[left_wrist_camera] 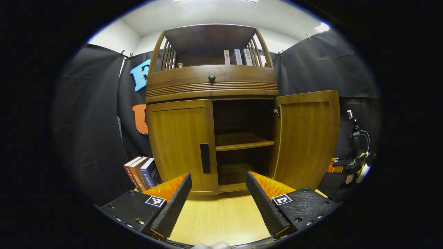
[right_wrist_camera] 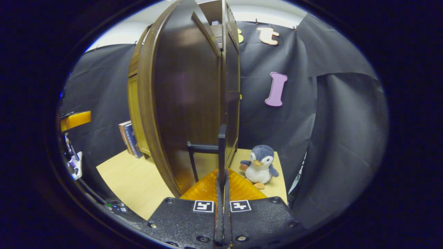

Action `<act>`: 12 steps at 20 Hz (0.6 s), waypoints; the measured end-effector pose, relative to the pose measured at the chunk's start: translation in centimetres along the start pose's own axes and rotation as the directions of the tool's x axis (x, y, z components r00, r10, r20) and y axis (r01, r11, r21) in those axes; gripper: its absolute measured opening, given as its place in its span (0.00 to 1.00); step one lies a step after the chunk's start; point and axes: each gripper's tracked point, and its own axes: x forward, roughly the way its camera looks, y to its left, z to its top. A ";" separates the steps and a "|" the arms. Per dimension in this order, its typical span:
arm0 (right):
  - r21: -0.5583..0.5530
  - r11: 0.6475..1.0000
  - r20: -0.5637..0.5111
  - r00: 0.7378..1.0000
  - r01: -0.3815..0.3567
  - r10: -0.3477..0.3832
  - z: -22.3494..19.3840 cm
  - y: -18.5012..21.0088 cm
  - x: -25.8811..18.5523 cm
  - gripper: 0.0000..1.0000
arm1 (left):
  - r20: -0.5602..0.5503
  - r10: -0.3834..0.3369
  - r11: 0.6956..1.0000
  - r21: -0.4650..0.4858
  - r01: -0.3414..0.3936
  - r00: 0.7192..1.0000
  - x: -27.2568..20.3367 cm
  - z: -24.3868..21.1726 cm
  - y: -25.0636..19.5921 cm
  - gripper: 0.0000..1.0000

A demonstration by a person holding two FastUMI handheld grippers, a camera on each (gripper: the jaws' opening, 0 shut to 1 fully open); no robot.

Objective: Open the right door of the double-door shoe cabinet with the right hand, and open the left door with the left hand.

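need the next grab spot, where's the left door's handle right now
In the left gripper view, the black handle sits on the closed left door's right edge, just above the open left gripper.

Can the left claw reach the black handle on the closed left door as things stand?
Probably yes: the open left claw faces the black vertical handle on the closed brown wooden left door, and nothing lies between them.

Table [left_wrist_camera: 221,221] carries cabinet [left_wrist_camera: 211,79], books [left_wrist_camera: 142,173], penguin [right_wrist_camera: 259,165].

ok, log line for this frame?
right door: open | right gripper: shut on its handle | left door: closed | left gripper: open, facing it
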 end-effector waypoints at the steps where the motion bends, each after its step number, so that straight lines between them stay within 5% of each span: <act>1: 0.011 1.000 -0.001 1.000 0.011 -0.011 -0.1 -0.1 0.0 0.05 | -0.001 0.003 1.000 -0.003 -0.003 1.000 0.0 0.0 -0.2 0.96; 2: 0.019 1.000 -0.005 1.000 0.019 -0.019 -0.1 -0.4 0.1 0.07 | 0.000 0.007 1.000 0.000 -0.007 1.000 0.0 0.0 -0.3 0.96; 8: 0.073 0.994 -0.036 0.996 0.083 -0.080 -0.4 -2.2 -0.9 0.76 | 0.001 0.005 1.000 0.009 -0.005 1.000 -0.2 0.0 0.5 0.96; 12: 0.022 0.997 -0.021 0.997 0.080 -0.080 -0.2 -2.2 -2.9 0.77 | 0.007 -0.012 1.000 0.012 0.012 1.000 -0.1 0.2 1.6 0.96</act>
